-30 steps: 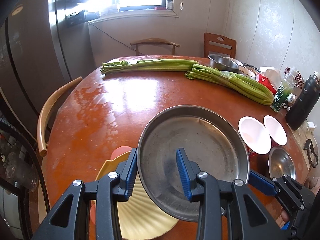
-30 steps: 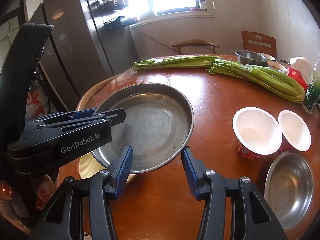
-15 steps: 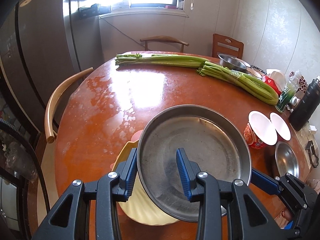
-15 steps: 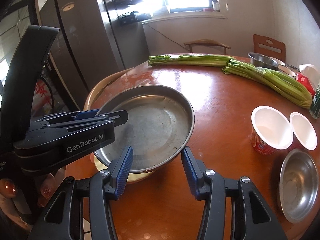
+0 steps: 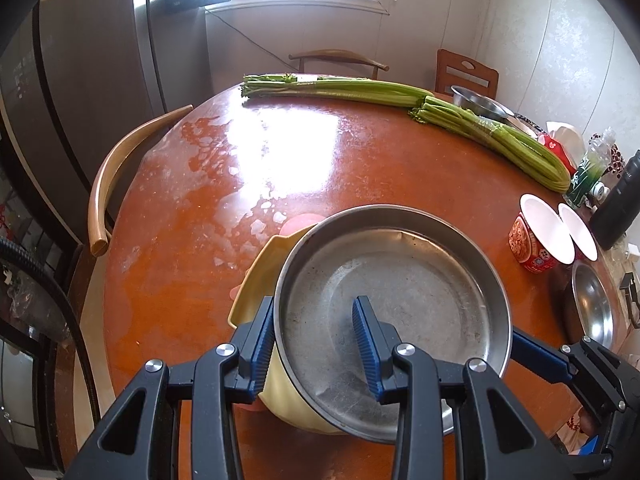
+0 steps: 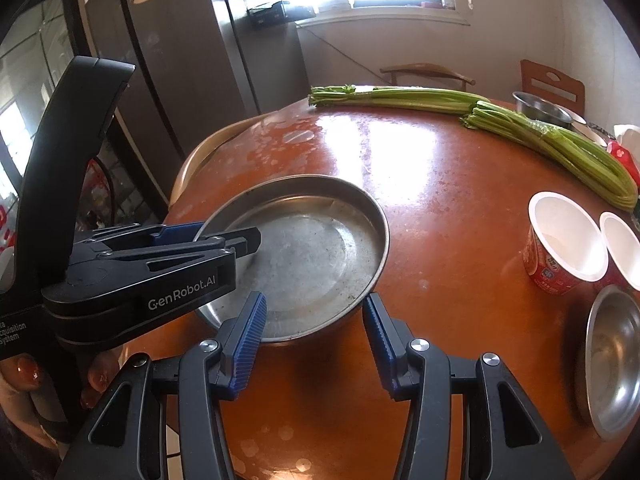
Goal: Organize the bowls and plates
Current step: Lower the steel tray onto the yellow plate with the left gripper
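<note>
Left tongs [image 5: 316, 344] clamp the steel pan's [image 5: 400, 288] near-left rim above a yellow plate [image 5: 260, 276]; right tongs [image 6: 314, 340] gape empty beside it.

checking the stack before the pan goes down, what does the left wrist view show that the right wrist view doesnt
Only the left wrist view shows the yellow plate under the steel pan, with something pink beneath it, and a black bottle at the right edge.

Only the right wrist view shows the left gripper from the side, clamped on the pan's rim, and a person's fingertips on its handle.

Both show the pan, the celery, two paper cups, a small steel bowl and the round table.
</note>
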Available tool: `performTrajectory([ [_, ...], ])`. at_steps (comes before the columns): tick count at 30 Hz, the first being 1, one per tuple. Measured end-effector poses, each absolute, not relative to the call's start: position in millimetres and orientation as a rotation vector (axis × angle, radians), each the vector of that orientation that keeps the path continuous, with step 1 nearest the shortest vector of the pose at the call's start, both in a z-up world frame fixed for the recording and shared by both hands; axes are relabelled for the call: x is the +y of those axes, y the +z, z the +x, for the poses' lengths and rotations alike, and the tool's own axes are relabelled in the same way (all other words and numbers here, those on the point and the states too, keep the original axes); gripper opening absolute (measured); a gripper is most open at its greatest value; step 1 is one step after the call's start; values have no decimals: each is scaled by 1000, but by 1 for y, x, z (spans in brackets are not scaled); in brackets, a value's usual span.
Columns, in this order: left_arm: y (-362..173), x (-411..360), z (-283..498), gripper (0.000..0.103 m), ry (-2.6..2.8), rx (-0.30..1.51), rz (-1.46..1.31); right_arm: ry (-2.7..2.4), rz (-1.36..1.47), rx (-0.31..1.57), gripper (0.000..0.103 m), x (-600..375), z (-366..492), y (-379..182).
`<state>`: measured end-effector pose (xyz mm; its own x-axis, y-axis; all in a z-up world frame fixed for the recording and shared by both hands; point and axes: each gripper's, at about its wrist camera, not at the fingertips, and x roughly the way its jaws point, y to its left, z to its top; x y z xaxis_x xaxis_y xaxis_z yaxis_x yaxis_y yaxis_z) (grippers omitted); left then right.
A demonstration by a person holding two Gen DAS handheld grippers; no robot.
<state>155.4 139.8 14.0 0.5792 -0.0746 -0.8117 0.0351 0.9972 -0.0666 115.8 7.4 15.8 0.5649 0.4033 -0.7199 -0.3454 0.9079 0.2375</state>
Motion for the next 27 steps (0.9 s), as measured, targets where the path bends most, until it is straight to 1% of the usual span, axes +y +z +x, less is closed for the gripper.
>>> performTrajectory([
  [27,-7,142,159,38,-33,976,-23,444,39,886,53,17,129,6],
])
